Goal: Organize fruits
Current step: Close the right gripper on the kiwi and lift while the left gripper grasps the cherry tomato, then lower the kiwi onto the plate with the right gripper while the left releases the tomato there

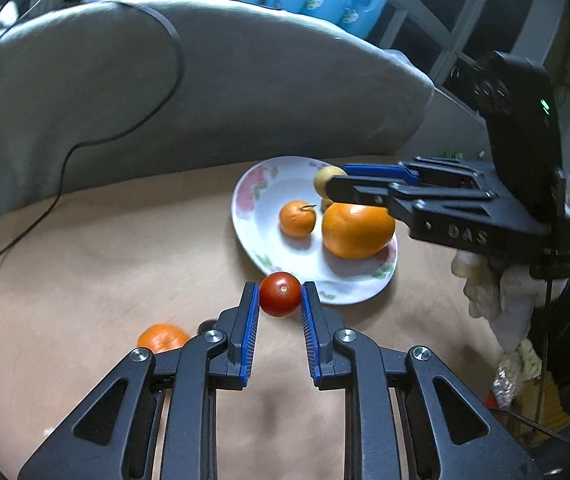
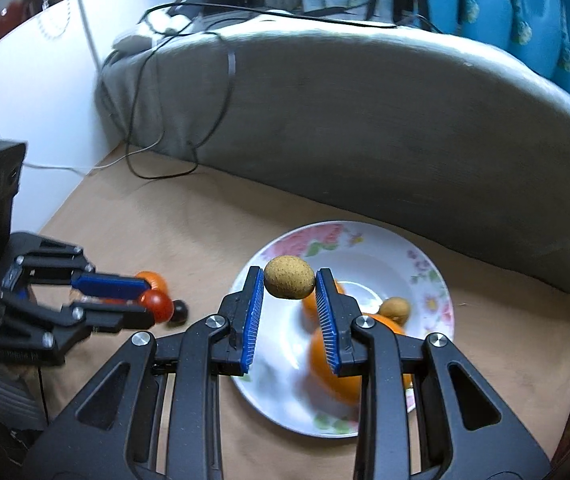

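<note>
My left gripper (image 1: 281,289) is shut on a red cherry tomato (image 1: 280,295) just above the near rim of a white flowered plate (image 1: 261,208). On the plate lie a small orange (image 1: 297,219) and a large orange (image 1: 357,230). My right gripper (image 2: 289,274) is shut on a brown oval fruit (image 2: 289,277) held above the plate (image 2: 369,248), over the large orange (image 2: 337,368). A second small brown fruit (image 2: 395,309) rests on the plate. In the right wrist view the left gripper (image 2: 149,303) with the tomato (image 2: 159,305) is at the left.
A tangerine (image 1: 163,338) and a small dark fruit (image 2: 179,312) lie on the tan table (image 1: 105,260) left of the plate. A grey cushion (image 1: 205,100) with black cables (image 1: 65,152) borders the table's far side. Blue containers (image 2: 525,12) stand behind it.
</note>
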Motion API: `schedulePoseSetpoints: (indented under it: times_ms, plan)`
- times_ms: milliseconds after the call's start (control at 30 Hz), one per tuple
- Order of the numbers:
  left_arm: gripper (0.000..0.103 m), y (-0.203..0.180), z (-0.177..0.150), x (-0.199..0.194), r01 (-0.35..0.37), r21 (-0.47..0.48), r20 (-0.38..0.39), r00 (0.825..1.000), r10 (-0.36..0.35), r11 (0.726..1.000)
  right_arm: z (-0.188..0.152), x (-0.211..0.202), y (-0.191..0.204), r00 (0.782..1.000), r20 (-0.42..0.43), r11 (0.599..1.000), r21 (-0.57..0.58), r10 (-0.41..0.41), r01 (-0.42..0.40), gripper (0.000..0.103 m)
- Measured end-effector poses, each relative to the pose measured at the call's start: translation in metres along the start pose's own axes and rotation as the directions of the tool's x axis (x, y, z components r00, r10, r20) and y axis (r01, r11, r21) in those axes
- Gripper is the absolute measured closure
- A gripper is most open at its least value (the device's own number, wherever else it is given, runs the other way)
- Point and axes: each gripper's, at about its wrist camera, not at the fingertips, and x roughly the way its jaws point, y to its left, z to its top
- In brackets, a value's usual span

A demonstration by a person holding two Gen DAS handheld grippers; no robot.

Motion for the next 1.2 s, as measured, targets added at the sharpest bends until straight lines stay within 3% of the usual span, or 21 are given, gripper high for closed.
schedulePoseSetpoints:
  times_ms: [333,1100,1133,1200]
  plan:
    - [0.083,-0.032,0.004,0.019,-0.043,0.113,0.026,0.999,0.04,0.993,0.005,0.006,-0.032,1.0,-0.02,0.998,0.066,-0.002,0.003,0.075]
    - [0.083,-0.052,0.006,0.032,-0.048,0.143,0.028,0.999,0.045,0.988,0.006,0.011,-0.062,1.0,-0.029,0.99,0.142,-0.009,0.013,0.075]
    - [0.082,-0.052,0.006,0.032,-0.05,0.144,0.027,0.999,0.046,0.988,0.006,0.01,-0.062,1.0,-0.028,0.989,0.144,-0.011,0.015,0.073]
    - [0.076,-0.052,0.006,0.033,-0.053,0.144,0.027,0.998,0.049,0.988,0.005,0.008,-0.063,1.0,-0.02,0.988,0.151,-0.022,0.024,0.051]
